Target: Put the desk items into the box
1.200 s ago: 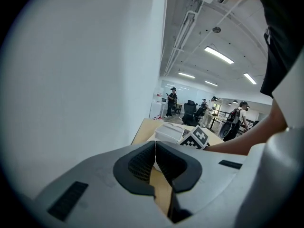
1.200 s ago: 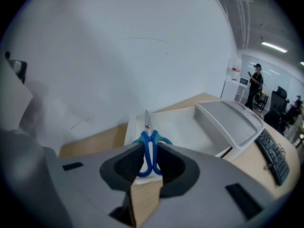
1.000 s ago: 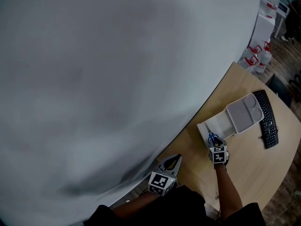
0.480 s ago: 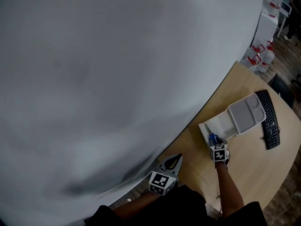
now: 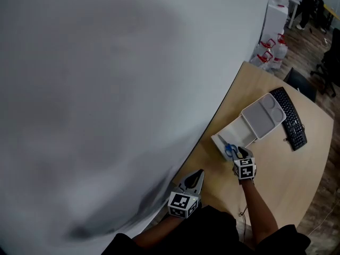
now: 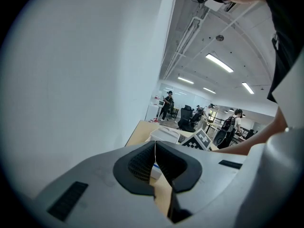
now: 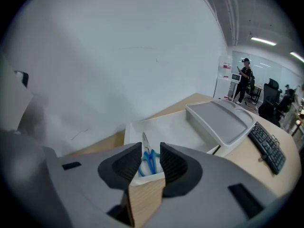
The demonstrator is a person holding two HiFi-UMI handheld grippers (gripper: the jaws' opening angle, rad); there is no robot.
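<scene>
Here, right gripper (image 7: pixel 152 151) jaws opening over scissors (image 7: pixel 149 161) in the box (image 7: pixel 180 127) — left gripper (image 6: pixel 155 148) closed.

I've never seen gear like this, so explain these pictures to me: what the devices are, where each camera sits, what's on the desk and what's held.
There is no robot here. A person holds a two-jaw gripper in each hand; the cubes with square markers are part of them. The head view comes from a camera on the person's head, looking down. The other two views come from cameras riding on each gripper, looking along its jaws. On the desk stand a white box, a grey tray at its far end, and a black keyboard beyond. Blue scissors lie in the box. The right gripper is at the box's near edge, jaws opening, with the scissors seen between them but not gripped. The left gripper is held aside, shut and empty.
</scene>
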